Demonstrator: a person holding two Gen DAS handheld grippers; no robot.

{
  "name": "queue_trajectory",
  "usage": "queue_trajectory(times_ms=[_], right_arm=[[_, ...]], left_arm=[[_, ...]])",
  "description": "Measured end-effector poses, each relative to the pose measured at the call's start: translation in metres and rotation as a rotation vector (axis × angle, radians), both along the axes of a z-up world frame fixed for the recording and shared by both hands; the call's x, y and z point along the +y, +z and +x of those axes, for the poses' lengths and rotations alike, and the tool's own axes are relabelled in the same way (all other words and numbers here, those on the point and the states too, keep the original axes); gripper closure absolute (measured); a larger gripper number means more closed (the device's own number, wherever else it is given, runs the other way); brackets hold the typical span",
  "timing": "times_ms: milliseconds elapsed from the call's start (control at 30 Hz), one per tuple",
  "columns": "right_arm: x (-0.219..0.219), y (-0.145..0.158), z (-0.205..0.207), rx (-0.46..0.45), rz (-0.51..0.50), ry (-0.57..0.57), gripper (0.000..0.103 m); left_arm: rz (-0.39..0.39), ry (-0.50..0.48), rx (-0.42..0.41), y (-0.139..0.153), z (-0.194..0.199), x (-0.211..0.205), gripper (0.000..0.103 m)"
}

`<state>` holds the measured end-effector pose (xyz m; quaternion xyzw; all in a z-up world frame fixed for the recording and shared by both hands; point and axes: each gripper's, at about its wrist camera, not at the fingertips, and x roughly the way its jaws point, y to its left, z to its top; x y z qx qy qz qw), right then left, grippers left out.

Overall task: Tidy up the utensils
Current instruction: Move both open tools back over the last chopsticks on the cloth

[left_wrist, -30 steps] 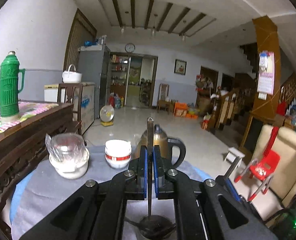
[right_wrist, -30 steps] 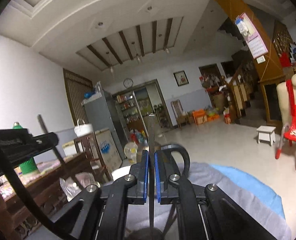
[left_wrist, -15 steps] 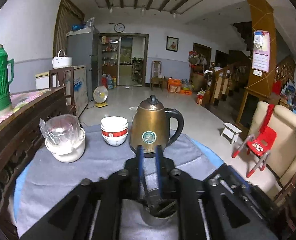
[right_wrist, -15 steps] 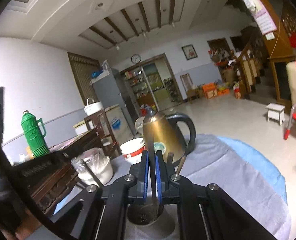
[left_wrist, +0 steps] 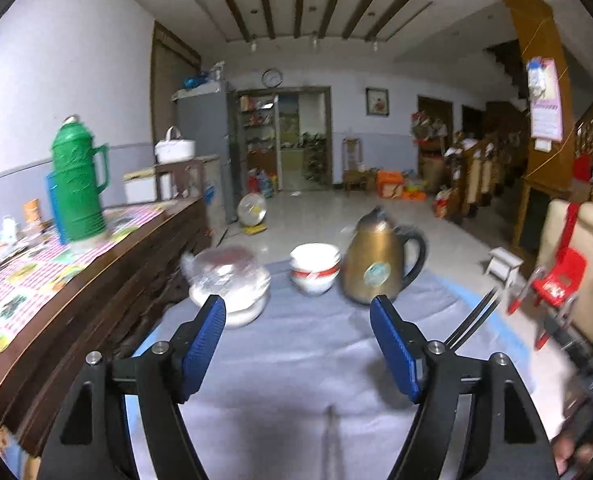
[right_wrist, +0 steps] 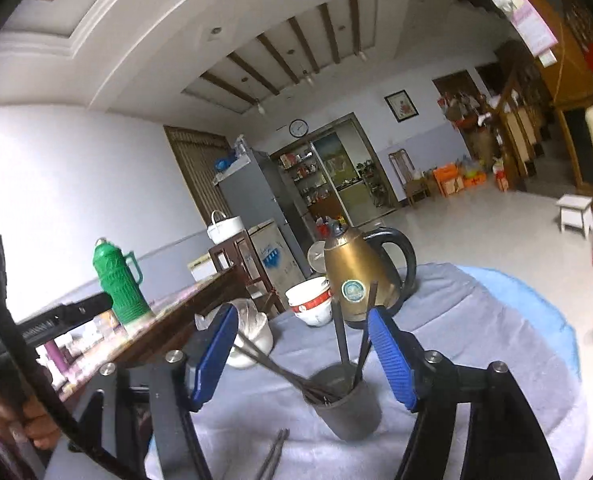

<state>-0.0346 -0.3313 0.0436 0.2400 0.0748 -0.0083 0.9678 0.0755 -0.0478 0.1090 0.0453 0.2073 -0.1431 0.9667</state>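
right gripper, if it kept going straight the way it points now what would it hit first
Most likely the dark metal utensil cup holding chopsticks, which sits between and just ahead of the opening right gripper. Beyond it stands the gold electric kettle. Depth is hard to judge through the fisheye.

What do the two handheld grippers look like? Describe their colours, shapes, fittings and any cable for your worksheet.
Both the left gripper and the right gripper have matt black angular frames with cut-out openings and silver bolt heads. Each has two flat fingers faced with ribbed blue pads. In the right wrist view a black cable curves past the left gripper's handle.
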Motion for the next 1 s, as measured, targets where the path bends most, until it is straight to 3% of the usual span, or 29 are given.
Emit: queue_trajectory(times_ms=[100, 200, 500, 700, 1000], right_arm=[[0.012, -0.002, -0.012, 0.015, -0.03, 0.019, 0.05], [0.025, -0.015, -0.013, 0.059, -0.036, 0.035, 0.055], [0.066, -0.082, 0.023, 0.288, -0.014, 0.165, 0.055], [0.091, -0.107, 0.032, 0.358, -0.012, 0.213, 0.055], [0.098, -0.118, 0.036, 0.399, -0.015, 0.229, 0.055]], left_arm=[[0.032, 0.035, 0.086, -0.032, 0.007, 0.018, 0.028], [0.07, 0.062, 0.18, -0.07, 0.011, 0.028, 0.028], [0.168, 0.069, 0.415, -0.158, 0.005, 0.031, 0.028], [0.191, 0.066, 0.487, -0.18, 0.001, 0.03, 0.028], [0.217, 0.083, 0.493, -0.183, 0.002, 0.026, 0.028]])
